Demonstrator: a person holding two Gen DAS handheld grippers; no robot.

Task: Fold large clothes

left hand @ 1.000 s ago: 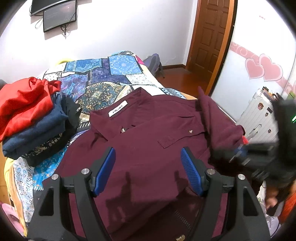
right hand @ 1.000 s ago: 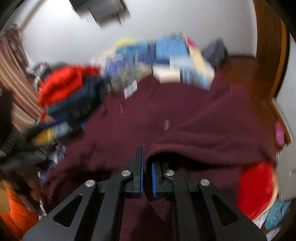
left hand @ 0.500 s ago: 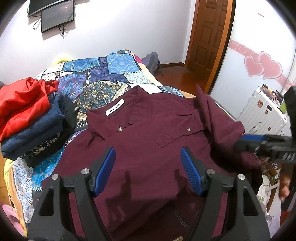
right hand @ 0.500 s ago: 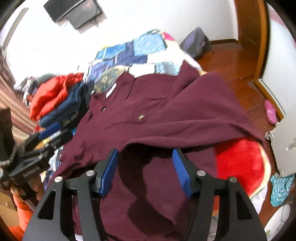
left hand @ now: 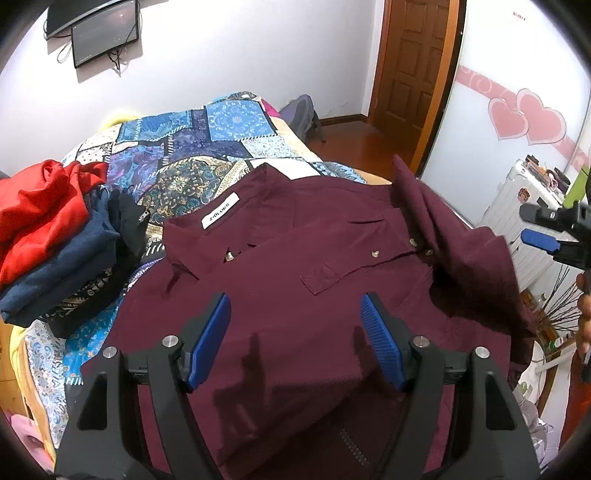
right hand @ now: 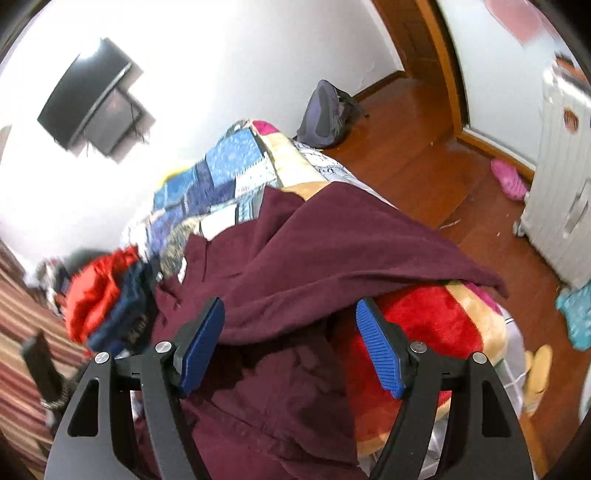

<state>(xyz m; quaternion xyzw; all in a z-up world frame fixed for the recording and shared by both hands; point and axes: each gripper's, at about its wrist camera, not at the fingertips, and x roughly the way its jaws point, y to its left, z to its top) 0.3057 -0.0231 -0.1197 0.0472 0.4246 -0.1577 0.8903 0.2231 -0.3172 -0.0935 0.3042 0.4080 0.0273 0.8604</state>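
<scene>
left wrist cam: above bed foot, looks down-fwd over maroon shirt (left hand: pixel 295 295), close; door (left hand: pixel 410 62) at 1 o'clock.
right wrist cam: low by bed's right edge, tilted, faces 11 o'clock, close to shirt (right hand: pixel 332 251).
shared: shirt, clothes pile (left hand: pixel 48 229) (right hand: pixel 99 299), quilt (left hand: pixel 207 147) (right hand: pixel 229 162), wall TV (left hand: pixel 103 29) (right hand: pixel 92 110).

Right gripper (right hand: pixel 291 341) let go of the sleeve (right hand: pixel 354 258) it was pinching a second ago, jaws wide now, and pulled back right; the sleeve lies draped ahead of it over the shirt (left hand: pixel 295 302).
</scene>
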